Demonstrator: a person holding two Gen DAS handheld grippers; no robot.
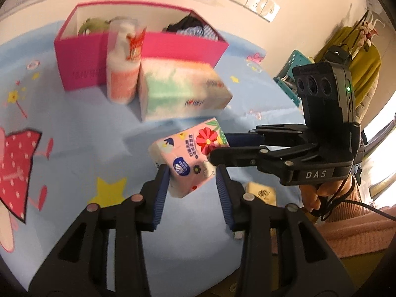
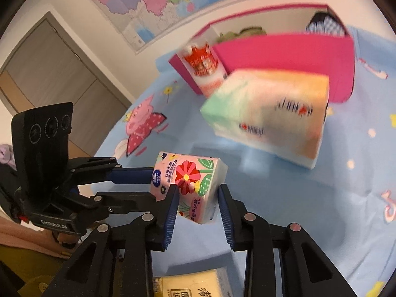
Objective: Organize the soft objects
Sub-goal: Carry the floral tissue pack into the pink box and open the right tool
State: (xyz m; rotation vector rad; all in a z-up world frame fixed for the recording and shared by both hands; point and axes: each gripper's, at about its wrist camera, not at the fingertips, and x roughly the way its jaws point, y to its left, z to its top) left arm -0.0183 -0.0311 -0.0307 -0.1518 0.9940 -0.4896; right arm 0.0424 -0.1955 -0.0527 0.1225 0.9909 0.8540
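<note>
A small pink tissue pack (image 1: 188, 158) printed with red flowers hangs just above the blue cartoon sheet (image 1: 74, 133). My left gripper (image 1: 191, 173) has its blue pads against the pack's two lower sides and is shut on it. From the right, my right gripper (image 1: 220, 146) clamps the pack's far end. In the right wrist view the pack (image 2: 195, 180) sits between the right gripper's (image 2: 198, 188) pads, while the left gripper (image 2: 153, 185) holds its left end. Behind stands a pink box (image 1: 81, 57) holding clothes.
A large pastel tissue pack (image 1: 180, 91) and a white and orange cylinder pack (image 1: 123, 61) stand before the box. A yellow tissue pack (image 2: 195, 284) lies near the bed edge. A hand (image 1: 321, 190) grips the right handle. A teal chair (image 1: 289, 74) is behind it.
</note>
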